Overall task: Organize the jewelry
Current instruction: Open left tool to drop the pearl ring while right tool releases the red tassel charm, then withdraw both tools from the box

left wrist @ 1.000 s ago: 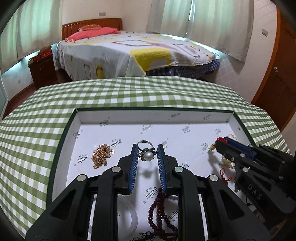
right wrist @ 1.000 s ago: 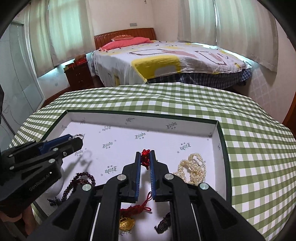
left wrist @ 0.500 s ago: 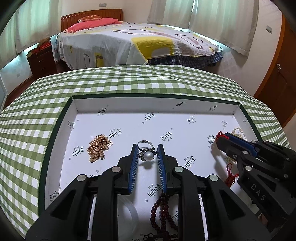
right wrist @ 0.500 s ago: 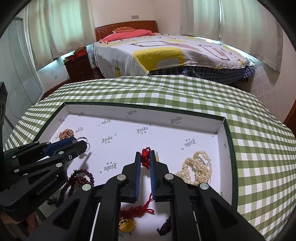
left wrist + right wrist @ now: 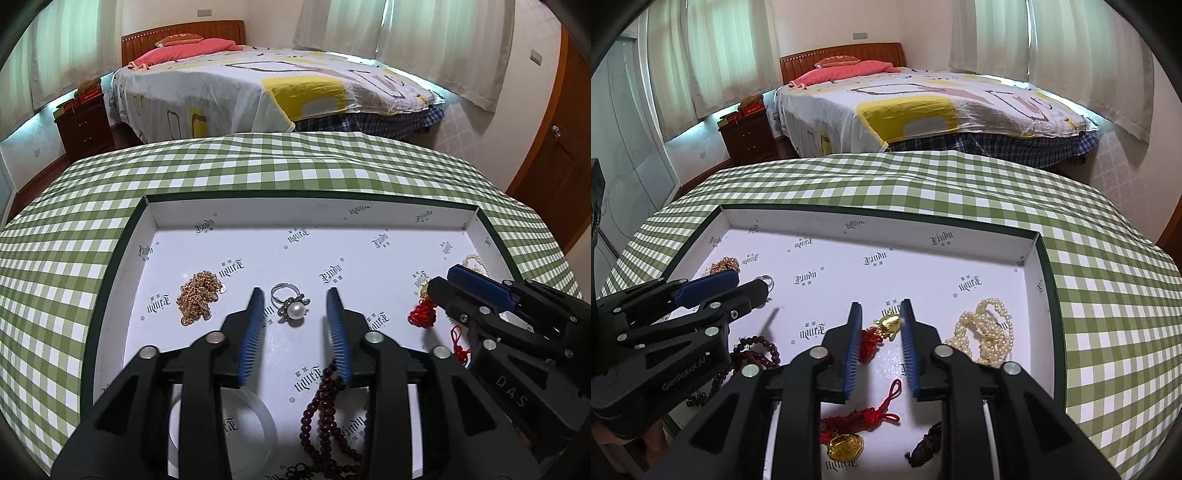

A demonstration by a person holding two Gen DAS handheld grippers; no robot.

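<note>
Pearl ring (image 5: 291, 307) lying on tray floor (image 5: 369, 266), between opening jaws of left gripper (image 5: 295, 325), untouched; light, rigid, likely slippery at the pearl; best pinched across the band. Gold charm with red knot (image 5: 882, 328) between opening jaws of right gripper (image 5: 879, 332), pads clear; soft cord, grasp at knot.

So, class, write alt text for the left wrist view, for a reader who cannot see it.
The left tongs are opening around a pearl ring that lies in a white tray on a green checked tablecloth. A gold chain sits left of it, dark beads nearer; the right tongs enter at right.
</note>
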